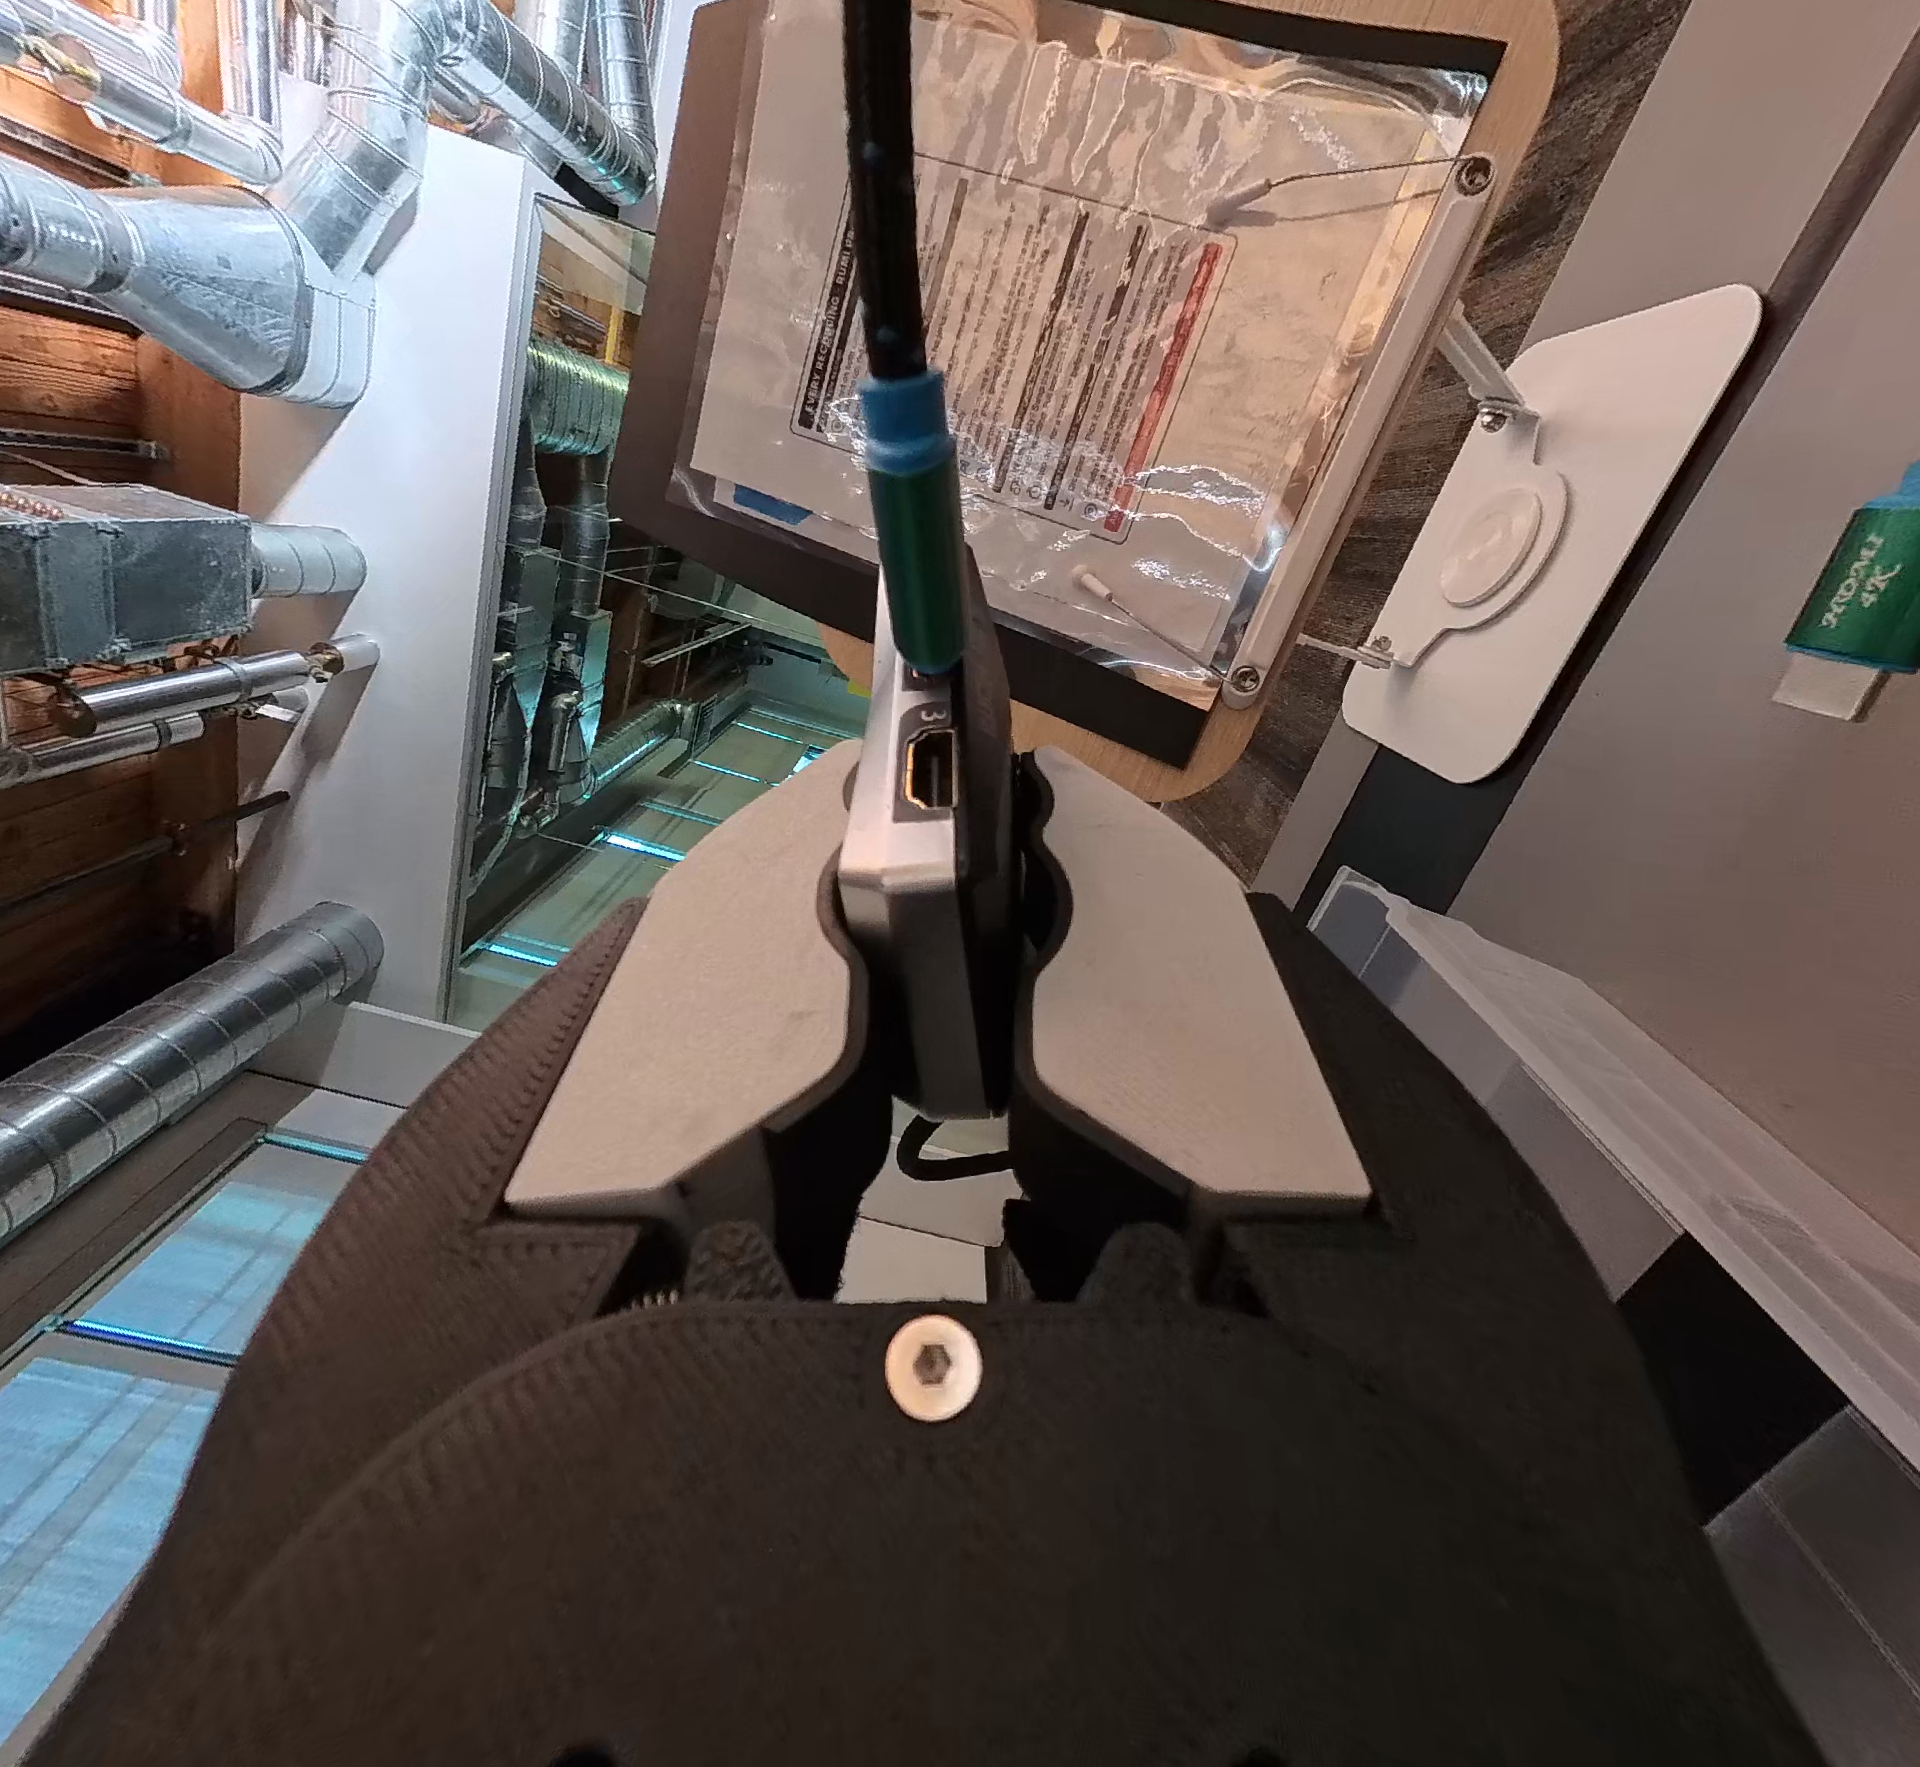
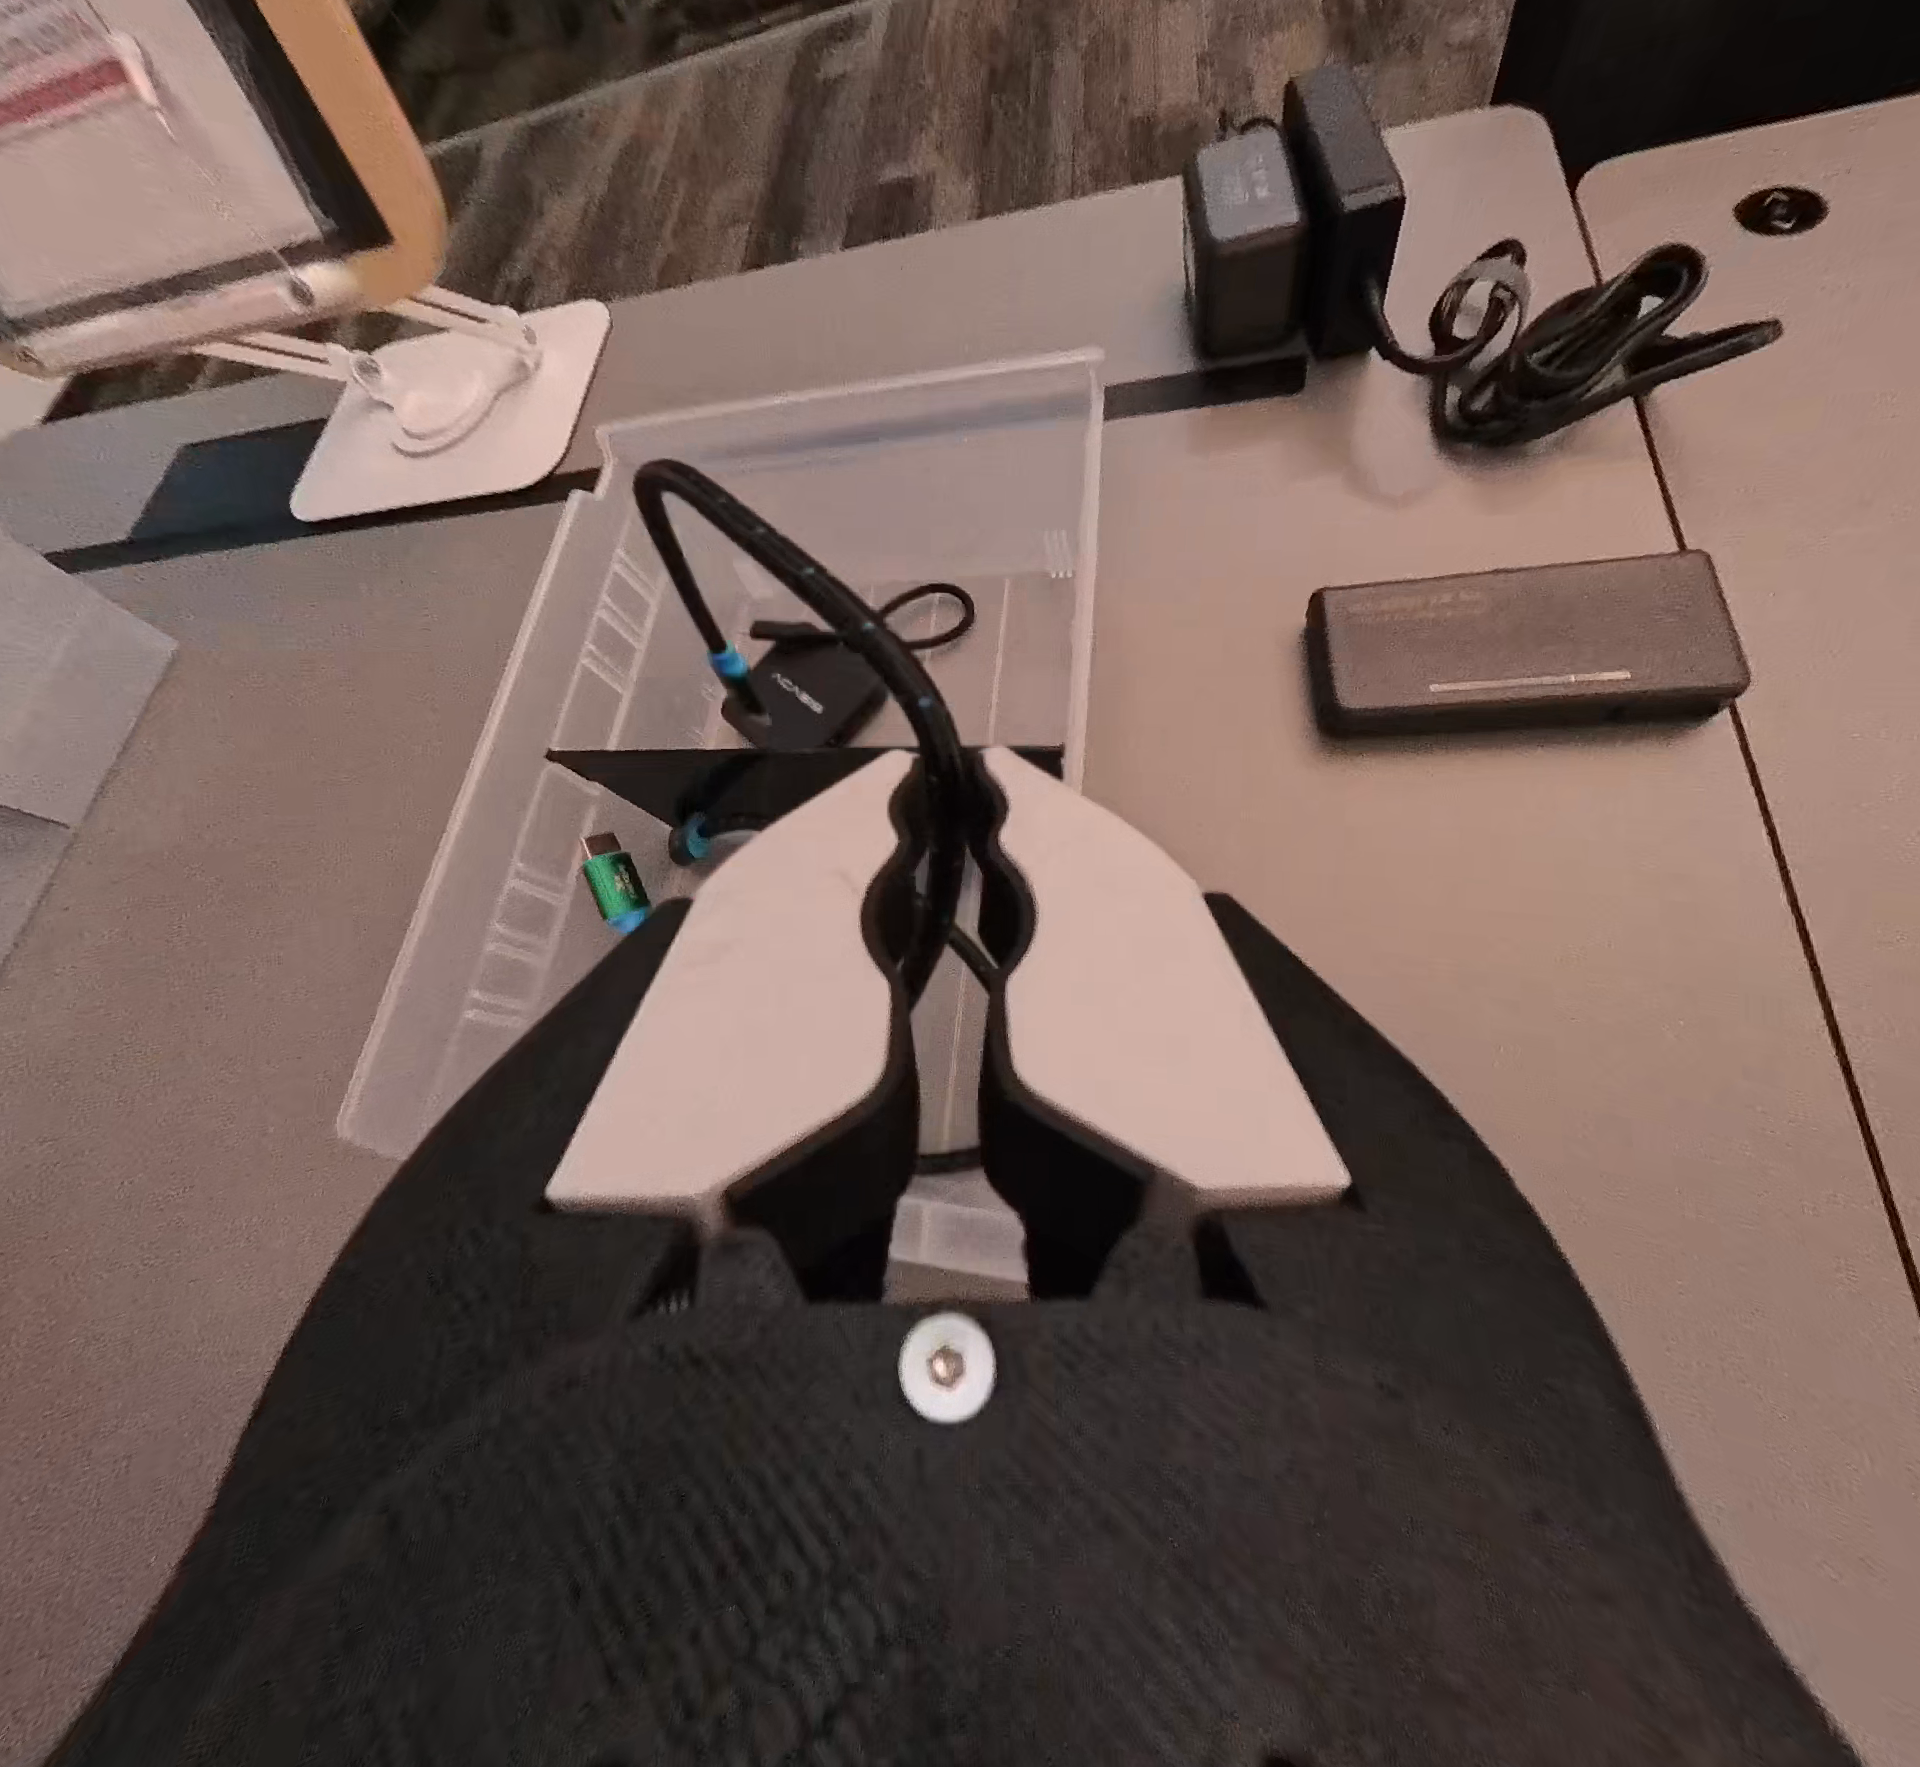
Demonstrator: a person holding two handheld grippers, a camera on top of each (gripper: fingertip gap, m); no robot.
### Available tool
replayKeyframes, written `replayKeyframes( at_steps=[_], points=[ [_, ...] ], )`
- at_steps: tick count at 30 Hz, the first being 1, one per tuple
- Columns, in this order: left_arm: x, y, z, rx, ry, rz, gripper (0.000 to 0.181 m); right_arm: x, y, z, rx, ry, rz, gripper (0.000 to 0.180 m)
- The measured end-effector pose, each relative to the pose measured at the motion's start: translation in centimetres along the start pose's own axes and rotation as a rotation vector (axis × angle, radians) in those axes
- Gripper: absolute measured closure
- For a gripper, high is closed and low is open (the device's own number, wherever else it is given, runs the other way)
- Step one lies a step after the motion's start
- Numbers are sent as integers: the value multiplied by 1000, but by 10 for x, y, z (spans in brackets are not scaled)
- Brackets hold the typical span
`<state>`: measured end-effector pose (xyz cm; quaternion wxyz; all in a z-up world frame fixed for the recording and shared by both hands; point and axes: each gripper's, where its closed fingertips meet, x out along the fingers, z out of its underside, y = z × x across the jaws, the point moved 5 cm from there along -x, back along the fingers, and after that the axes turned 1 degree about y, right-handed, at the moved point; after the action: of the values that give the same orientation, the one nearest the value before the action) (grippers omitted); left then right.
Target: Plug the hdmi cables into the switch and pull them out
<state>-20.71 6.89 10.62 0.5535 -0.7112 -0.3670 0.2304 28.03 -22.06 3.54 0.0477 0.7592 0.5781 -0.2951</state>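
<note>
In the left wrist view my left gripper [image 1: 940, 772] is shut on the flat silver and black HDMI switch [image 1: 914, 948], held edge-on. A green and blue HDMI plug [image 1: 914, 554] sits in one port, and its black braided cable [image 1: 878, 107] runs up out of frame. The port [image 1: 928, 772] beside it is empty. A second green plug [image 1: 1860, 595] hangs free at the right edge. In the right wrist view my right gripper [image 2: 943, 761] is shut on the black braided cable [image 2: 831, 605], which arcs over to the plug in the black switch [image 2: 805, 689]. A loose green plug [image 2: 615, 886] lies beside it.
A clear plastic tray [image 2: 1081, 470] lies on the grey table [image 2: 1351, 990] under the switch. A board on a white stand [image 2: 457, 429] stands at back left; it also shows in the left wrist view [image 1: 1143, 315]. Two black power adapters [image 2: 1288, 221], a coiled cord [image 2: 1558, 335] and a flat black box [image 2: 1527, 642] lie to the right.
</note>
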Motion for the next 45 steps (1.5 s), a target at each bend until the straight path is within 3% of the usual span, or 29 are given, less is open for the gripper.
replayKeyframes(
  at_steps=[4,14,23,29,33,36,38,41,45],
  points=[
    [1,1,0,0,0,2,158,-12,-2,-6,4,109,-96,173],
    [3,8,-4,20,0,14,159,-20,-7,-2,-58,157,-267,173],
    [3,9,-5,25,-3,16,158,12,-3,21,-114,-11,-277,172],
    [3,10,-6,28,-2,18,159,18,7,45,-170,-265,-116,172],
    [3,12,-7,32,-1,20,159,19,5,37,-228,-272,-38,172],
    [3,10,-6,26,0,18,159,22,-6,31,-378,-248,0,172],
    [2,9,-6,20,1,16,158,22,-6,36,-387,-332,60,171],
    [2,7,-5,16,0,15,158,20,-4,40,-461,-401,156,148],
    [2,7,-5,15,5,15,159,4,-13,12,-589,-254,294,131]
  ],
)
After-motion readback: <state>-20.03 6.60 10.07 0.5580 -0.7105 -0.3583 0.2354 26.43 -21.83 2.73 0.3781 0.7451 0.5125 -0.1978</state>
